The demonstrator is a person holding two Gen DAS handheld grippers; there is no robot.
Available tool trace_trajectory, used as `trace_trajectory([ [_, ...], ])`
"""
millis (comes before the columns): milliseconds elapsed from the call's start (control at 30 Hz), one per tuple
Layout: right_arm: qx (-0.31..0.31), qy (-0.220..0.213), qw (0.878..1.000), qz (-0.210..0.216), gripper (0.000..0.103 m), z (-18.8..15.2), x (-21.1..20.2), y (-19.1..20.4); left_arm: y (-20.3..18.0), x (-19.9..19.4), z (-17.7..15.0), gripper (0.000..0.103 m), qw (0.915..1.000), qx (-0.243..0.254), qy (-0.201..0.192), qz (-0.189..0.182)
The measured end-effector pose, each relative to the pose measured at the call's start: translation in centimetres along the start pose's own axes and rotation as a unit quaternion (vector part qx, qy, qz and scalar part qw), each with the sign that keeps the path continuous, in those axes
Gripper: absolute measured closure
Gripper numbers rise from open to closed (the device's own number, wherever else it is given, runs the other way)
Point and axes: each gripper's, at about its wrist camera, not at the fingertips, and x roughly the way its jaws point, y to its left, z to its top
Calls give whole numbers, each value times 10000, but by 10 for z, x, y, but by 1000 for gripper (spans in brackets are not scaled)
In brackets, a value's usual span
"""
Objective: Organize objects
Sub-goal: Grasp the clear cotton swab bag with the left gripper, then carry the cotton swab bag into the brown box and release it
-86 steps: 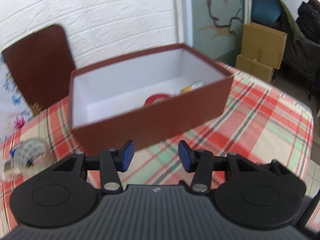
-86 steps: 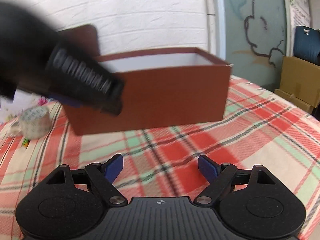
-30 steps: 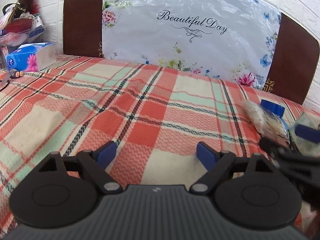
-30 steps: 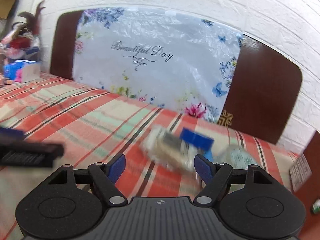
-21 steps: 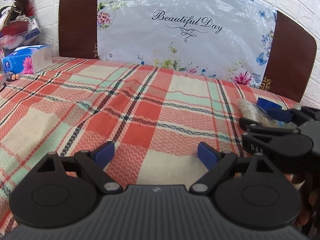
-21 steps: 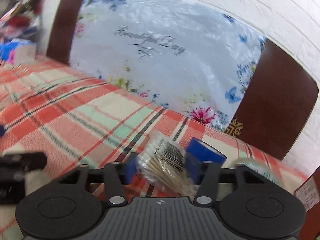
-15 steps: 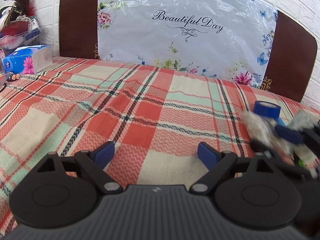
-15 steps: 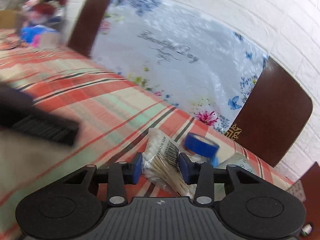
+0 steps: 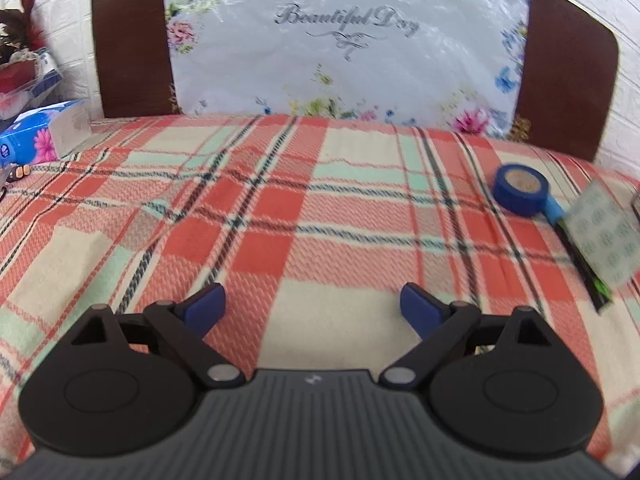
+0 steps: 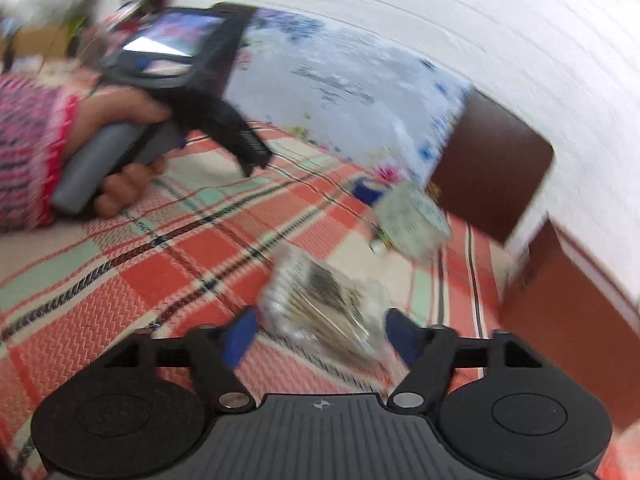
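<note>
While the left gripper (image 9: 312, 308) hangs over the red-checked tablecloth (image 9: 280, 208), its jaws have just been widening with nothing between them; one blue tape roll (image 9: 520, 189) and one patterned tape roll (image 9: 600, 236) lie to its right. Right wrist view, blurred: the right gripper (image 10: 320, 334) has just been spreading its jaws, and one clear bag of cotton swabs (image 10: 320, 304) sits between them, contact unclear. One brown box (image 10: 572, 292) stands right.
</note>
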Motion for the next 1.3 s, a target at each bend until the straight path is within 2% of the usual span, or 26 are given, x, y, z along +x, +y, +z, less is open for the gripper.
trace_trajectory([
  [33, 250, 46, 9997, 52, 21, -2, -3, -5, 0, -9, -3, 8, 9997, -79, 96, -200],
  [100, 658, 157, 9975, 205, 20, -6, -3, -14, -5, -34, -11, 8, 9968, -199, 221, -742],
  [200, 948, 386, 9940, 382, 16, -9, 4, -15, -23, -68, -24, 8, 9892, 33, 392, -1409],
  [300, 1224, 522, 9890, 642, 13, -6, 13, -17, -45, -82, -31, 8, 9765, 211, 858, -1966],
  [400, 1397, 594, 9852, 794, 10, -3, 25, -18, -62, -77, -34, 9, 9581, 93, 1369, -2515],
  [433, 1398, 601, 9849, 820, 12, -3, 26, -17, -69, -71, -38, 10, 9536, 79, 1551, -2579],
  [467, 1349, 581, 9853, 877, 25, -2, 26, -18, -80, -68, -41, 12, 9566, 218, 1554, -2455],
  [500, 1301, 538, 9858, 914, 32, -1, 24, -17, -90, -69, -43, 14, 9615, 476, 1409, -2311],
  [533, 1285, 540, 9862, 893, 35, -2, 22, -17, -99, -69, -44, 16, 9628, 641, 1339, -2256],
  [567, 1305, 529, 9860, 893, 36, -4, 20, -19, -104, -69, -43, 25, 9602, 637, 1390, -2337],
  [633, 1333, 516, 9873, 690, 37, -11, 11, -27, -117, -69, -39, 33, 9502, 631, 1583, -2608],
  [767, 1794, 619, 9816, 226, 37, -35, -9, -62, -165, -75, -44, 33, 9346, 1013, 1678, -2969],
  [967, 2352, 731, 9669, -664, 37, -76, -42, -118, -258, -94, -59, 33, 9005, 1850, 1702, -3548],
  [1133, 2619, 740, 9543, -1233, 37, -100, -60, -155, -317, -106, -67, 33, 8760, 2300, 1719, -3874],
  [1300, 3005, 612, 9398, -1509, 37, -121, -70, -182, -360, -114, -75, 32, 8646, 2635, 1640, -3953],
])
